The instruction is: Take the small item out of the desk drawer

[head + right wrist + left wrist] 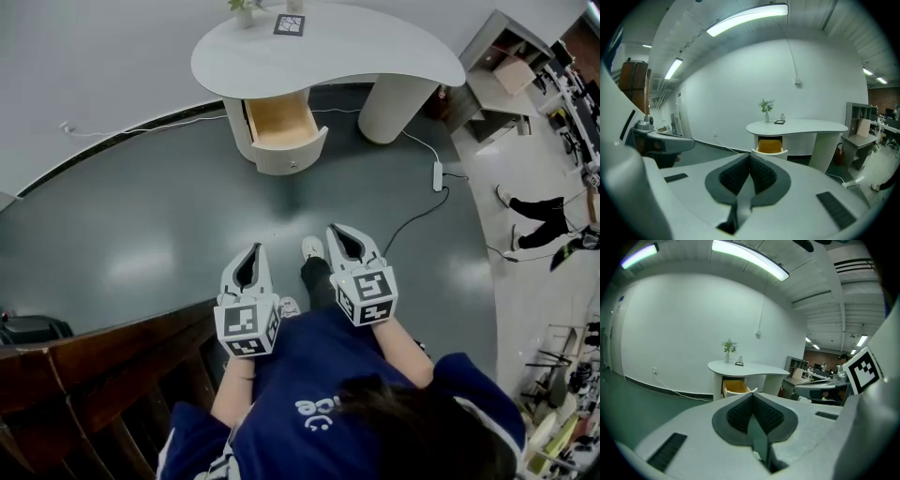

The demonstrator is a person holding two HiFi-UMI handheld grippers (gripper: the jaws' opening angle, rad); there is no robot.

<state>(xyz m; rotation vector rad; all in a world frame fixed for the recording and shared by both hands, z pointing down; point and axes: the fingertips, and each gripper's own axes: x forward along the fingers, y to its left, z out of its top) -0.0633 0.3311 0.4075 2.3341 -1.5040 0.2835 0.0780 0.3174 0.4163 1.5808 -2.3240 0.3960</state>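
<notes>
The left gripper [753,395] has its fingers [740,416] pressed together with nothing between them. The right gripper [750,157] is the same: its ribbed fingers [763,176] meet along one seam and hold nothing. From the head view both are held out in front of the person's body, side by side over the dark floor [169,216]. The right gripper [335,229] sits a little further forward than the left gripper [252,247].

The drawer [281,127] lies straight ahead of both pairs of fingers and well apart from them, across a bare stretch of floor. It hangs pulled out from the pedestal under the left end of the counter [375,58], below its near edge. Its long axis runs toward the person, and its curved white front faces them.

Each gripper view shows the open drawer [735,387] [769,146] just above its own fingertips, so neither hand is clearly better lined up. The right looks slightly nearer.

The small item cannot be made out. Only the pale wooden inside of the drawer shows, and the item is presumably too small or hidden behind the front panel. Any reach will likely have to come over that front and down into the drawer.
</notes>
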